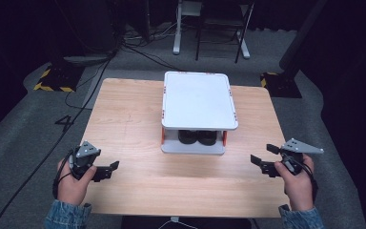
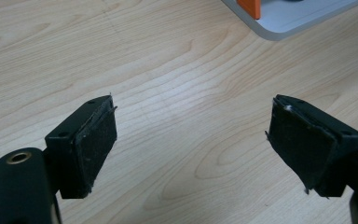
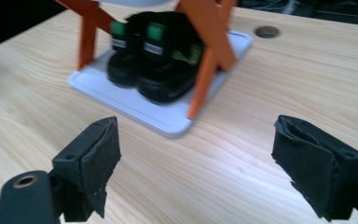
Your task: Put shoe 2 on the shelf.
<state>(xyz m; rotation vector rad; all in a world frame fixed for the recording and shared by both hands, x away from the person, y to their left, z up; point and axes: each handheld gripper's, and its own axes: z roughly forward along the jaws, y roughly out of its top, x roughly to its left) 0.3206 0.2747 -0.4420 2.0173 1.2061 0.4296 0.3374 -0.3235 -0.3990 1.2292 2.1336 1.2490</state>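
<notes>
- Your left gripper [image 1: 108, 170] hangs over the tabletop [image 1: 133, 124] close to its near left corner, held in your left hand [image 1: 74, 183]. Its jaws stand wide apart with nothing between them; in the left gripper view bare wood lies under both pads [image 2: 95, 142].
- Your right gripper [image 1: 263, 158] sits over the near right part of the tabletop, close to the right edge, held in your right hand [image 1: 298, 183]. Its jaws are spread wide and empty; the right gripper view shows bare wood between the pads [image 3: 100, 158].
- The two-tier white rack [image 1: 198, 100] stands in the middle of the tabletop, toward the far edge, well apart from both grippers. Orange posts [image 3: 209, 60] join its lower tray [image 3: 135, 109] to its upper shelf.
- A pair of black shoes [image 3: 161, 58] rests on the lower tray, side by side, under the upper shelf. Green tabs show at their heels. In the high view the pair shows as dark shapes [image 1: 198, 137] at the rack's near opening.
- Neither gripper touches the rack or the shoes.
- A corner of the lower tray with one orange post [image 2: 251, 7] shows at the top of the left gripper view.
</notes>
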